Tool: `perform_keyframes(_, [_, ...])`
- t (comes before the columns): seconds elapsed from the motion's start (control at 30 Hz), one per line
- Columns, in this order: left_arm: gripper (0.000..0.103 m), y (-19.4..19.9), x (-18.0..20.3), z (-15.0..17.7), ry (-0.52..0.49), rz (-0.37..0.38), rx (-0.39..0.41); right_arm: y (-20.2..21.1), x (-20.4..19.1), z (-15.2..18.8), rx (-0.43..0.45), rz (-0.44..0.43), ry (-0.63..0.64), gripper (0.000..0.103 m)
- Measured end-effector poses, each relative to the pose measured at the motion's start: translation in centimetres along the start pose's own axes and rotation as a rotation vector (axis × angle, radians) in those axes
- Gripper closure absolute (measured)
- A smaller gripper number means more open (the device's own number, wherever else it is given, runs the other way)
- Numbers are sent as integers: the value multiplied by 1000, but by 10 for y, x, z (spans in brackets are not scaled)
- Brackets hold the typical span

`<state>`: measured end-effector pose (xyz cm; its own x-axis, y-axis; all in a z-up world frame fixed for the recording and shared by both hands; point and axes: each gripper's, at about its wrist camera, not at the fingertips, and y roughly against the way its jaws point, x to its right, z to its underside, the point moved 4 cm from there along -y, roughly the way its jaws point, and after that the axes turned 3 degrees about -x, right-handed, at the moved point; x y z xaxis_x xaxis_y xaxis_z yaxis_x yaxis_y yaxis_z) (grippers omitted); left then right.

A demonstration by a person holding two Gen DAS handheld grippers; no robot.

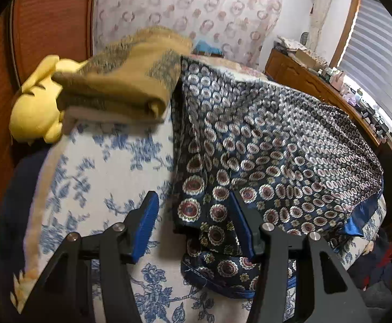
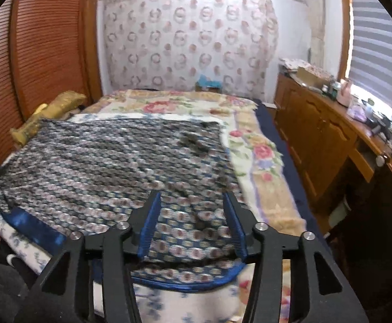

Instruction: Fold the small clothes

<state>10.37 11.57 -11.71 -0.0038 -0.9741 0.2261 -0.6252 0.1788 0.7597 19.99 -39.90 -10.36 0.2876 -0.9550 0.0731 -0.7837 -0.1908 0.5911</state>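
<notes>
Blue-padded fingers of the left tool [image 1: 193, 223] stand apart nearest the lens, with the near left edge of the patterned scarf [image 1: 263, 156] lying between them; the pads do not press the cloth, so this tool is open and holds nothing. In the other view the right tool [image 2: 191, 222] also stands open over the scarf's [image 2: 109, 158] near right part, gripping nothing, though motion blur makes it hard to say whether its fingertips brush the fabric.

The scarf, dark blue with round medallions and a shiny blue border [image 2: 34, 224], lies spread on the bed [image 2: 263, 145], with a near edge doubled over so that a lower layer shows beneath it. It rests on a blue-and-white floral cover [image 1: 101, 167]. Far left sit a folded tan cloth [image 1: 125, 80] and a yellow soft toy [image 1: 34, 107], well clear of the work.

The fold looks just laid, so the step in hand is probably letting go and preparing the next fold. To do it well, lift both tools straight off without dragging the slippery cloth, check that the borders line up, then take the two near corners evenly and carry them across together, keeping the crease straight and the layers flat.
</notes>
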Motion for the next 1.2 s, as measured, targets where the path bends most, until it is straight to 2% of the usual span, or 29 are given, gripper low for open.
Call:
perform_keyframes(0.17, [50, -6, 2, 7, -9, -9, -7, -21, -47, 2, -31, -126, 33, 44])
perform_keyframes(0.23, [55, -6, 6, 9, -30, 0, -8, -33, -69, 6, -54, -164, 53, 44])
perform_keyframes(0.33, [69, -6, 13, 11, -62, 8, -14, -50, -98, 14, -83, -199, 87, 44])
perform_keyframes(0.43, [101, -7, 16, 12, -71, 25, -23, -62, -120, 20, -101, -228, 113, 44])
perform_keyframes(0.47, [103, -8, 16, 11, -59, 49, -32, -65, -124, 22, -105, -231, 119, 44])
perform_keyframes(0.7, [103, 19, 35, -6, -51, 149, 54, -72, -131, 32, -132, -240, 127, 42])
perform_keyframes(0.93, [103, 37, 66, -35, -110, 199, 114, -84, -117, 47, -192, -173, 107, 38])
perform_keyframes(1.03, [103, 35, 80, -44, -130, 210, 119, -83, -121, 52, -163, -145, 133, 36])
perform_keyframes(1.1, [103, 34, 88, -47, -147, 219, 123, -82, -119, 53, -150, -122, 115, 27])
perform_keyframes(1.2, [103, 35, 99, -53, -161, 240, 130, -81, -115, 56, -133, -112, 90, 24])
